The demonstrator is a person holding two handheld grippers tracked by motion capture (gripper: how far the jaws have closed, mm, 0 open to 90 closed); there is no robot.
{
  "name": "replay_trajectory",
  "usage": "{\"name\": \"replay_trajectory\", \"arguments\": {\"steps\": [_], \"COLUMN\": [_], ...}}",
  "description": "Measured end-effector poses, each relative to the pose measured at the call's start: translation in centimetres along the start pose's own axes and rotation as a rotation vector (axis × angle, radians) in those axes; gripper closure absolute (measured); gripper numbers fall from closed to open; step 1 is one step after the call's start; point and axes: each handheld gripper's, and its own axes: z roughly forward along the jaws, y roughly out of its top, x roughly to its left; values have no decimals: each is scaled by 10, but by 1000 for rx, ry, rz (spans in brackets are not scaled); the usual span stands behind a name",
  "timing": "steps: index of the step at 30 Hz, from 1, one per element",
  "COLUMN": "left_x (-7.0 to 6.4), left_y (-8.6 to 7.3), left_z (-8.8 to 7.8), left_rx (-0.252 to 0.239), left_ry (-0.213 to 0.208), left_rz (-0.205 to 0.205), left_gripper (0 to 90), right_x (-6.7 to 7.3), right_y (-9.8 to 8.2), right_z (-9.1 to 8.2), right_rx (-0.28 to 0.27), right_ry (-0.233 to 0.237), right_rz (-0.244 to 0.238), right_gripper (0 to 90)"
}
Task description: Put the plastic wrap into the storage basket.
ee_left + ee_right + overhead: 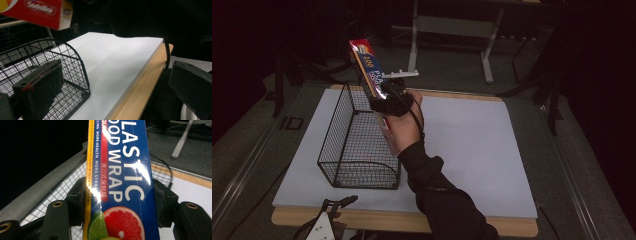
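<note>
Blue, glossy cardboard is what my right claw (384,100) grips: a long box of plastic wrap (369,75), clenched across its width between the two black jaws. In the right gripper view the box (122,180) rises straight up between the pads, which press on both of its long sides. White lettering on the blue face reads "PLASTIC FOOD WRAP", with a yellow strip along one edge and a cut grapefruit and a lime printed near the bottom.

From the high view, I hold the box in the air, tilted, its red top end leaning up and away to the left. It hangs over the right-hand long side of a black wire basket (357,145); its lower end is hidden behind my right hand (404,127), so I cannot tell whether it touches the wire. The basket stands on the left part of a white table (472,150) with a pale wooden edge.

My left claw (339,205) rests low at the near table edge, just in front of the basket. In the left gripper view its jaws stand wide apart with nothing between them, released, facing the rounded end of the basket (62,72), and the red end of the box (37,12) shows overhead.
</note>
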Motion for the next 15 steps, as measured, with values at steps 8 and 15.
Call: {"name": "replay_trajectory", "arguments": {"steps": [8,15], "left_x": [0,0], "left_y": [0,0], "left_z": [-1,-1], "left_rx": [-4,-4], "left_ry": [-10,-16], "left_rz": [0,-1], "left_gripper": [1,1], "right_x": [15,15], "right_y": [-16,-32], "right_z": [32,58], "right_rx": [-6,59], "right_ry": [-45,-42], "right_rz": [-15,3], "right_gripper": [399,398]}}
